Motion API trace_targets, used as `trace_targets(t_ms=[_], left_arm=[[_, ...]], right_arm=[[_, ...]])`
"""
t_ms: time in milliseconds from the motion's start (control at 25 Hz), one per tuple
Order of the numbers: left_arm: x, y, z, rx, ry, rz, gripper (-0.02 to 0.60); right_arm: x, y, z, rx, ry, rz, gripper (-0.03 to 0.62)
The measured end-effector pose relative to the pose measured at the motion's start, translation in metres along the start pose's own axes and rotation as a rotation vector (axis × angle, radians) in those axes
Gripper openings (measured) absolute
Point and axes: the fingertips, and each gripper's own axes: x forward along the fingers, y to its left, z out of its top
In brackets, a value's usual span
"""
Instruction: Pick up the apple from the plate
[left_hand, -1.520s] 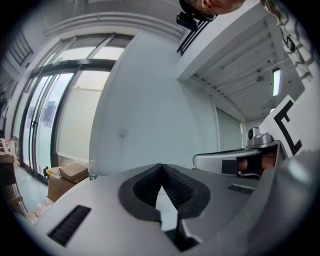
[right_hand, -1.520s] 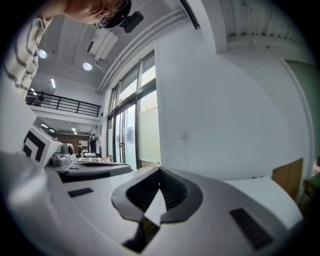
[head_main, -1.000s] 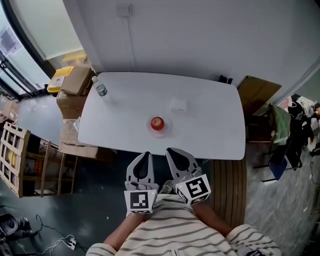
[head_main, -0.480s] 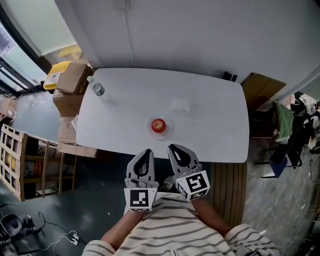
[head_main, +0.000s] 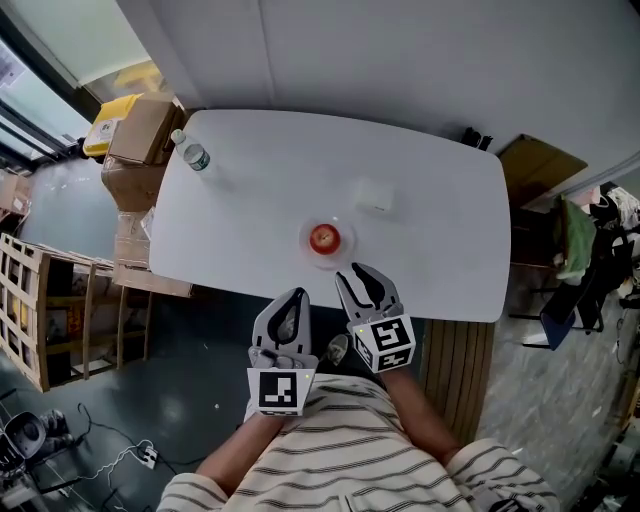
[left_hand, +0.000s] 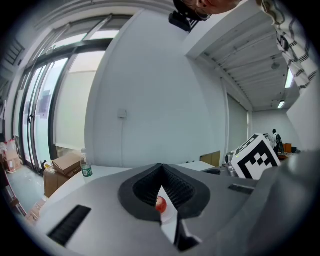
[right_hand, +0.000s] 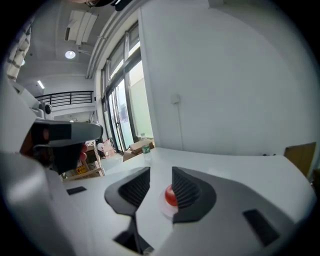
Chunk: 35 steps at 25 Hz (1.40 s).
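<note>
A red apple (head_main: 323, 237) sits on a small clear plate (head_main: 325, 253) near the front middle of the white table (head_main: 240, 200). My right gripper (head_main: 361, 276) hangs over the table's near edge, just short of the plate. Its jaws have just been opening and stand partly open with nothing between them. In the right gripper view the apple (right_hand: 170, 195) lies beyond the right gripper (right_hand: 161, 172), half hidden by one pad. My left gripper (head_main: 292, 298) is shut and empty, short of the table edge. The left gripper view shows the apple (left_hand: 160, 203) through a slit below the left gripper (left_hand: 161, 167).
A water bottle (head_main: 192, 153) stands at the table's far left corner. A small pale item (head_main: 375, 197) lies beyond the plate. Cardboard boxes (head_main: 138, 135) and a wooden rack (head_main: 40, 300) are left of the table; a brown board (head_main: 545, 165) leans at the right.
Both grippers have moved forward toward the table, the right one further and lower. The right jaws, together before, now stand apart. The left gripper stays shut.
</note>
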Motion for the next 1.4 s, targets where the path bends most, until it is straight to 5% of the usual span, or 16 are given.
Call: trace_targets(t_ms=[560,1400], left_arm=[[0.016,0.019,-0.014,0.005,0.05,-0.002,0.005],[0.011,0.037,-0.021,0.039,0.067,0.024,0.005]], right_arm=[[0.068,-0.024,-0.061,-0.032,0.16,-0.009,0.306],[0.132,-0.041,-0.122,-0.049,0.191,-0.056,0.342]])
